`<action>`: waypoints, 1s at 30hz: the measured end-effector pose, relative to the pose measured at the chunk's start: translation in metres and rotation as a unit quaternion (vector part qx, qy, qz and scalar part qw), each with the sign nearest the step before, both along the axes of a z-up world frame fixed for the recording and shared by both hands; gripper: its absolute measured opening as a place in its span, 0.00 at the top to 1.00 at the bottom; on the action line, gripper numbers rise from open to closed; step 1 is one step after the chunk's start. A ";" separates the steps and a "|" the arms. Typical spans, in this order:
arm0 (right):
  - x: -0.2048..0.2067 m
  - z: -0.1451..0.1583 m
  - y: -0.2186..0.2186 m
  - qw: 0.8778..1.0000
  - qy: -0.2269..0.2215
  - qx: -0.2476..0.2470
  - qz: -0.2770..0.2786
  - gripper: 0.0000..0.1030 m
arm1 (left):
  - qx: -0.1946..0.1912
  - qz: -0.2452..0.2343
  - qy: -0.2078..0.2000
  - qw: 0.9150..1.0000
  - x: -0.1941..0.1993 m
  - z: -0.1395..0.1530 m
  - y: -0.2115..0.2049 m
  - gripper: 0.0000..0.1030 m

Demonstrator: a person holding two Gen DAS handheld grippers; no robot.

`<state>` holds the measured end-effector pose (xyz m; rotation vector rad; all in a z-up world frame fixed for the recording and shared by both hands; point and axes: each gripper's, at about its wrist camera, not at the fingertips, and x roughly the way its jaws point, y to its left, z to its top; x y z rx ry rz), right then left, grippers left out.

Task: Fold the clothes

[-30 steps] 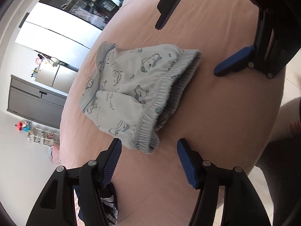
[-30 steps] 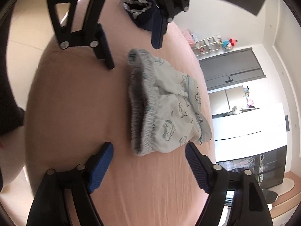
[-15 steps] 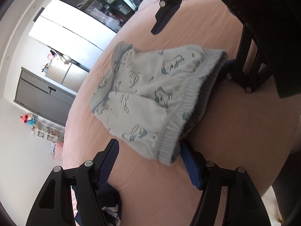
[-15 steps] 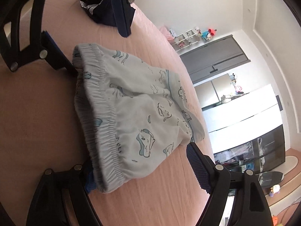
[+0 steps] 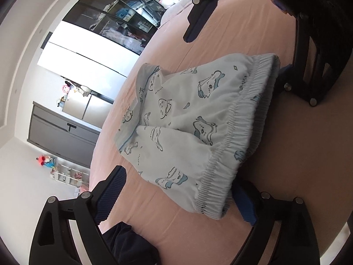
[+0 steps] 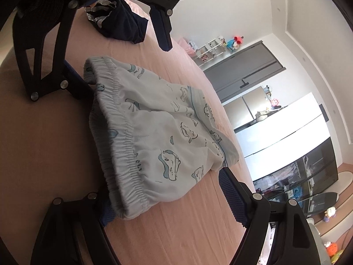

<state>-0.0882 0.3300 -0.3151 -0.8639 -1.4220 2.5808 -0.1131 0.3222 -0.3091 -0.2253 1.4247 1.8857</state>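
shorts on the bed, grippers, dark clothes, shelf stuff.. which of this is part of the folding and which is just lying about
Part of the job:
- shorts, pale with a cartoon print, flat on the bed
- left gripper, open at one waistband end
- right gripper, open at the other end

Just lying about:
- dark clothes heaped on the bed
- toys on the shelf
- cabinet

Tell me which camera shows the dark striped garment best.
The right wrist view: the dark striped garment lies bunched on the pink bed, its grey stripes visible. The left wrist view catches only a dark fold at the bottom edge.
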 end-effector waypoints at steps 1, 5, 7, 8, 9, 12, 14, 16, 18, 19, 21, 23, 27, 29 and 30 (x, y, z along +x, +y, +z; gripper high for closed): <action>0.001 0.000 0.001 1.000 -0.001 -0.004 0.001 0.21 | 0.002 0.000 -0.005 1.000 -0.001 0.000 -0.001 0.10; 0.000 0.000 0.000 1.000 -0.011 -0.015 -0.012 0.22 | 0.017 0.007 -0.016 1.000 -0.002 -0.002 -0.003 0.10; 0.001 -0.002 -0.004 1.000 -0.015 -0.007 -0.010 0.28 | 0.021 0.010 -0.005 1.000 0.002 -0.004 -0.003 0.10; 0.003 -0.003 -0.006 1.000 -0.020 -0.006 -0.007 0.35 | 0.023 0.011 -0.001 1.000 0.003 -0.005 -0.003 0.10; 0.006 -0.007 -0.009 1.000 -0.024 -0.005 -0.001 0.48 | 0.023 0.014 -0.002 1.000 0.003 -0.005 -0.003 0.10; 0.016 -0.022 -0.023 0.999 -0.045 0.003 0.018 0.86 | 0.026 0.024 -0.009 0.999 0.001 -0.004 -0.003 0.10; 0.018 -0.026 -0.029 0.998 -0.045 0.027 0.018 0.86 | 0.025 0.027 -0.002 0.999 0.003 -0.004 -0.002 0.10; 0.015 -0.024 -0.026 0.998 -0.056 0.017 0.019 0.86 | 0.021 0.032 0.004 0.999 0.004 -0.004 -0.001 0.10; 0.016 -0.022 -0.024 0.998 -0.054 0.004 0.020 0.86 | 0.017 0.035 0.007 0.999 0.005 -0.004 0.000 0.10; 0.017 -0.022 -0.023 0.998 -0.053 0.002 0.019 0.86 | 0.016 0.036 0.009 0.999 0.005 -0.004 0.000 0.10; 0.019 -0.022 -0.022 0.998 -0.052 0.000 0.019 0.86 | 0.016 0.038 0.010 0.999 0.004 -0.004 0.000 0.10; 0.018 -0.021 -0.021 0.999 -0.050 -0.004 0.020 0.86 | 0.017 0.045 0.008 0.999 0.005 -0.004 0.001 0.10; 0.017 -0.019 -0.018 0.999 -0.046 -0.014 0.021 0.86 | 0.016 0.040 -0.018 0.999 0.005 -0.004 0.001 0.24; 0.016 -0.018 -0.019 0.999 -0.045 -0.015 0.022 0.86 | 0.017 0.031 -0.059 0.998 0.005 -0.004 -0.002 0.54; 0.015 -0.018 -0.019 0.999 -0.045 -0.016 0.022 0.86 | 0.019 0.026 -0.083 0.996 0.006 -0.005 -0.004 0.64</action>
